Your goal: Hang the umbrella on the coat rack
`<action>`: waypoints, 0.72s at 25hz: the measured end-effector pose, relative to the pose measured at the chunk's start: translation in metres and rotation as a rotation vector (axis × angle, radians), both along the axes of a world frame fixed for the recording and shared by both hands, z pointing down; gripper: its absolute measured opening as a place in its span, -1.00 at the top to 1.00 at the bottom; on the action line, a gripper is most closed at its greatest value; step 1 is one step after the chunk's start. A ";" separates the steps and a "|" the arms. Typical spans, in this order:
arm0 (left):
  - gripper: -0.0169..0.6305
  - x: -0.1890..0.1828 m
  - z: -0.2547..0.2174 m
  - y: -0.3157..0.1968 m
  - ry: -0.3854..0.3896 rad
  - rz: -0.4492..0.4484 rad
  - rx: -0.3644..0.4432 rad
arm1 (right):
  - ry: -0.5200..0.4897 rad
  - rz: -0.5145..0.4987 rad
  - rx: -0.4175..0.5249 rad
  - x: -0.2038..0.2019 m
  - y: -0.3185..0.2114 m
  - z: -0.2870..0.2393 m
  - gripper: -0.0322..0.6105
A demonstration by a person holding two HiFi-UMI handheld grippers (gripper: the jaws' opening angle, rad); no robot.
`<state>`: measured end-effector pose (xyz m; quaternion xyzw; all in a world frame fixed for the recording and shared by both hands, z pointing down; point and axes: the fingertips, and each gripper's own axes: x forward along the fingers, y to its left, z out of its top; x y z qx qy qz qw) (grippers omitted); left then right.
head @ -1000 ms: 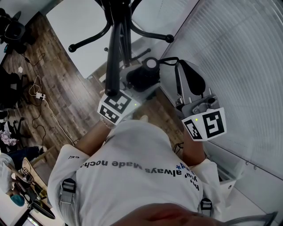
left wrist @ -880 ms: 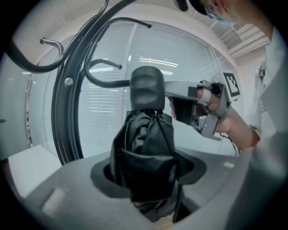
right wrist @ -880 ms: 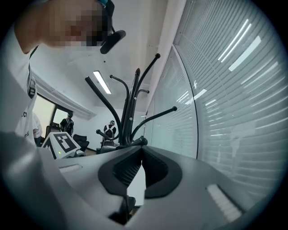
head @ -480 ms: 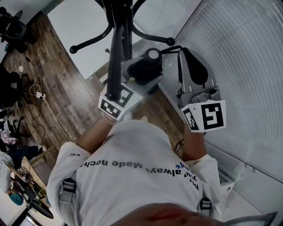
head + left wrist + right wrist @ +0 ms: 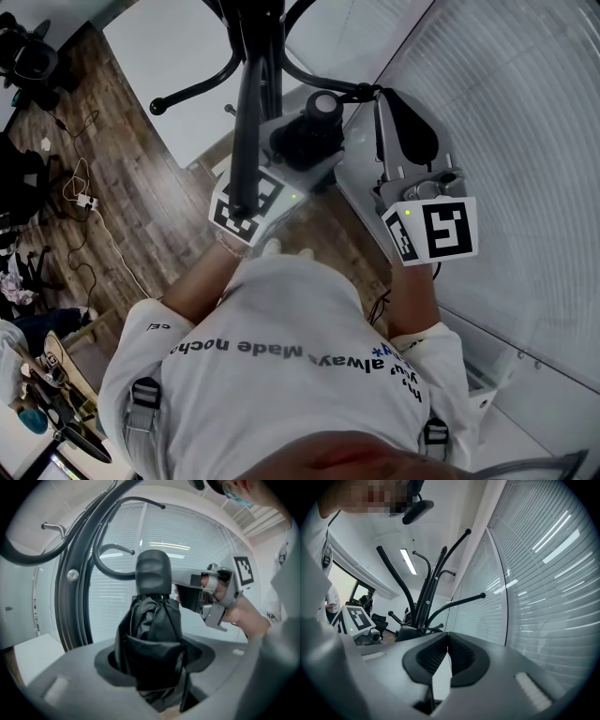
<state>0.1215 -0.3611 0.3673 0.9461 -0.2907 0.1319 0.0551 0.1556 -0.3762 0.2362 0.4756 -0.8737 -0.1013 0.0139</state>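
A folded black umbrella (image 5: 152, 630) stands upright between the jaws of my left gripper (image 5: 154, 667), which is shut on its canopy; the rounded handle (image 5: 153, 573) points up. In the head view the umbrella (image 5: 314, 122) sits beside the black coat rack pole (image 5: 248, 112). A thin strap (image 5: 361, 89) runs from the handle to the tip of my right gripper (image 5: 386, 103), whose jaws are shut on it. That strap lies at the end of a curved rack hook (image 5: 319, 75). In the right gripper view the closed right gripper (image 5: 447, 641) points level toward the hook's knob (image 5: 482, 595).
White window blinds (image 5: 506, 112) run along the right side, close to the right gripper. The rack's other hooks (image 5: 393, 573) fan out above and to the left. Wood floor (image 5: 122, 187) with cables lies on the left, with a white panel (image 5: 178, 47) behind the rack.
Both grippers have moved up the picture toward the rack, carrying the umbrella. The strap's end, once below the hook's knob, now sits at it.
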 end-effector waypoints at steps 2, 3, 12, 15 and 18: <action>0.14 -0.001 0.001 -0.003 0.004 -0.006 0.002 | 0.004 -0.001 -0.002 -0.001 -0.001 0.001 0.89; 0.14 -0.001 -0.001 -0.005 0.010 -0.010 0.007 | 0.004 -0.002 -0.001 -0.001 -0.001 0.001 0.89; 0.14 -0.002 -0.009 -0.011 0.046 -0.060 0.017 | -0.038 -0.018 -0.032 0.001 -0.011 0.004 0.89; 0.14 -0.001 -0.008 -0.010 0.045 -0.054 0.016 | -0.067 -0.028 -0.049 0.001 -0.012 0.006 0.88; 0.14 -0.001 -0.008 -0.011 0.051 -0.057 0.025 | -0.087 -0.041 -0.069 -0.001 -0.013 0.010 0.88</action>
